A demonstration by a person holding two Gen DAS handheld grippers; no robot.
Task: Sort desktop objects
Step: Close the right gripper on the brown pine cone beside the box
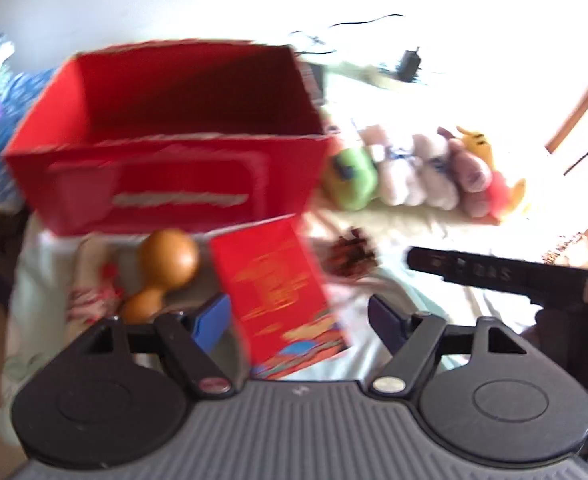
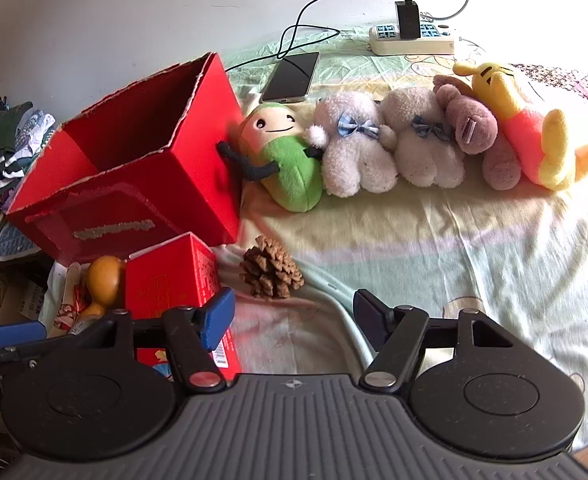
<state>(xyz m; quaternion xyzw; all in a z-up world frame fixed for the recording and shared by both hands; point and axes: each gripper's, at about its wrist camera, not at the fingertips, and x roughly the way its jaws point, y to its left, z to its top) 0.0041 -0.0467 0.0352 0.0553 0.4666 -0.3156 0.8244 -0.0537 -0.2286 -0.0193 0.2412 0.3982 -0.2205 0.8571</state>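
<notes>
- Hovering over a bed sheet (image 2: 434, 240): both grippers, jaws spread, nothing held.
- Left gripper (image 1: 298, 316): small red carton (image 1: 279, 300) stands tilted between its jaws; left view is blurred, so I cannot tell if either finger touches it.
- Right gripper (image 2: 294, 312): jaws released over bare sheet, pine cone (image 2: 271, 268) just ahead of them.
- Big red box (image 2: 133, 160) open at the top, back left; carton and gourd (image 2: 103, 280) sit just in front of it.
- 5 plush toys in a row right of the box: green one (image 2: 289, 160) touching the box wall, 2 white (image 2: 358, 148), 1 mauve, 1 yellow (image 2: 526, 128).
- Phone (image 2: 291, 78) and power strip (image 2: 412, 40) behind the toys.
</notes>
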